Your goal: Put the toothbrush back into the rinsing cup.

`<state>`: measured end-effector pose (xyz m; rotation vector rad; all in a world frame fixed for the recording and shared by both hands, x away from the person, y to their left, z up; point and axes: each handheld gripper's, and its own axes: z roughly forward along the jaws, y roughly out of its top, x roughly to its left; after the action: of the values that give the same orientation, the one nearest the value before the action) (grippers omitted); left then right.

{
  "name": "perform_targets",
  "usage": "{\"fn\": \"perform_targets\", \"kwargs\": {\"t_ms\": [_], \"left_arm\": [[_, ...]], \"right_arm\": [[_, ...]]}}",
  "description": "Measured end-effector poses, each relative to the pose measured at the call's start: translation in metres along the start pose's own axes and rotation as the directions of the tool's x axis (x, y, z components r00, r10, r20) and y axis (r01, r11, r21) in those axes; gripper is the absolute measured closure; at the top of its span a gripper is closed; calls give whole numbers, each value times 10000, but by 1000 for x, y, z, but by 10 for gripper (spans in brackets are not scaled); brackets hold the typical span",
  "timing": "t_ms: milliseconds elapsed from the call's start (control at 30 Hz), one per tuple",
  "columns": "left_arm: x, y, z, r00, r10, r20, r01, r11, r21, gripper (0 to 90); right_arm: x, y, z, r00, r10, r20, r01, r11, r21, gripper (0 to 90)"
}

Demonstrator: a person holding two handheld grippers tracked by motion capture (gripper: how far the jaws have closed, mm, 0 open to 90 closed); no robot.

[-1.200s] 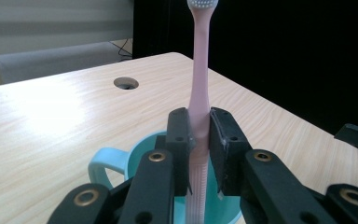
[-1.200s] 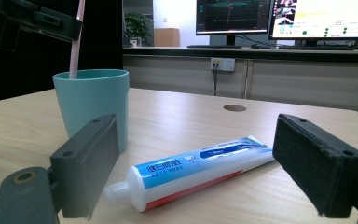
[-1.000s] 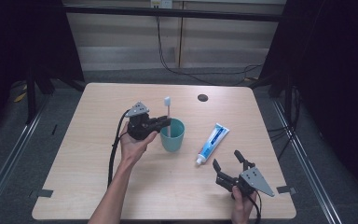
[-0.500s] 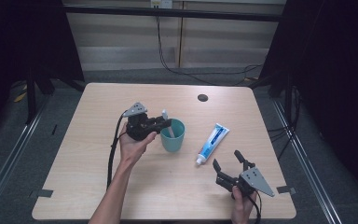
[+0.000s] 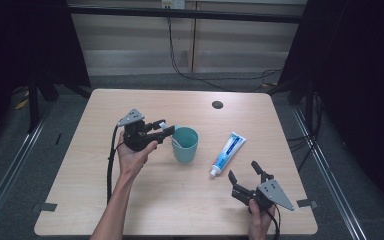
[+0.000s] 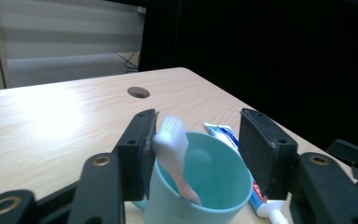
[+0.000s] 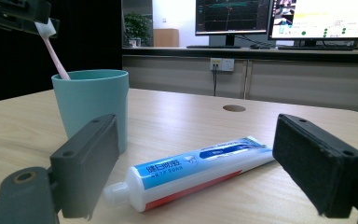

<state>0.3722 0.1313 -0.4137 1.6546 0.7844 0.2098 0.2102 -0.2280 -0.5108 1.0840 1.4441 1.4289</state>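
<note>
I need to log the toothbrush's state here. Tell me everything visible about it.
The toothbrush has a white bristled head and a pale pink handle, plastic by the look. It leans tilted in the teal cup, lower end inside, head above the rim. The head lies against one pad of the open left gripper.

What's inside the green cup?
Inside the teal plastic cup stands a pink-handled toothbrush with white bristles, leaning on the rim with its head sticking out. The cup's bottom is hidden by its wall, so anything lying there cannot be seen.
</note>
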Motion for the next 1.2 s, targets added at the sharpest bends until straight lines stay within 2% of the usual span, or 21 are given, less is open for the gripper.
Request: {"fn": "perform_targets", "kwargs": {"t_ms": [300, 433, 533, 567, 667, 700, 767, 967, 1133, 1200], "left_arm": [[7, -8, -18, 9989, 56, -476, -65, 9998, -196, 395], [12, -12, -26, 9991, -190, -383, 177, 9992, -354, 343], [12, -14, -30, 9989, -39, -476, 23, 9994, -335, 284], [11, -15, -33, 9989, 140, -456, -151, 9996, -237, 262], [10, -21, -38, 9984, 528, -205, -531, 9985, -150, 165], [11, -23, -39, 9972, 675, -314, -677, 9977, -60, 158], [13, -27, -43, 9958, 637, -651, -638, 9980, 11, 171], [17, -38, -55, 9955, 659, -680, -669, 9977, -126, 164], [17, -48, -65, 9880, 820, -1310, -830, 9965, -22, 157], [17, -51, -69, 9871, 801, -1390, -811, 9967, -18, 157]], "right_arm": [[0, 0, 0, 10000, -1, 10, 1, 10000, 4, 138], [0, 0, 0, 10000, 6, 2, -6, 10000, -1, 138], [0, 0, 0, 10000, -11, 5, 11, 10000, 2, 138], [0, 0, 0, 10000, -10, 7, 10, 10000, 3, 138], [0, 0, 0, 10000, 5, 29, -5, 10000, 13, 138], [0, 0, 0, 10000, 4, 28, -4, 10000, 12, 138], [0, 0, 0, 10000, 3, 24, -3, 10000, 12, 138], [0, 0, 0, 10000, 8, 30, -8, 10000, 6, 138], [0, 0, 0, 10000, -2, 30, 2, 10000, 9, 138], [0, 0, 0, 10000, -4, 34, 4, 10000, 13, 138]]}}
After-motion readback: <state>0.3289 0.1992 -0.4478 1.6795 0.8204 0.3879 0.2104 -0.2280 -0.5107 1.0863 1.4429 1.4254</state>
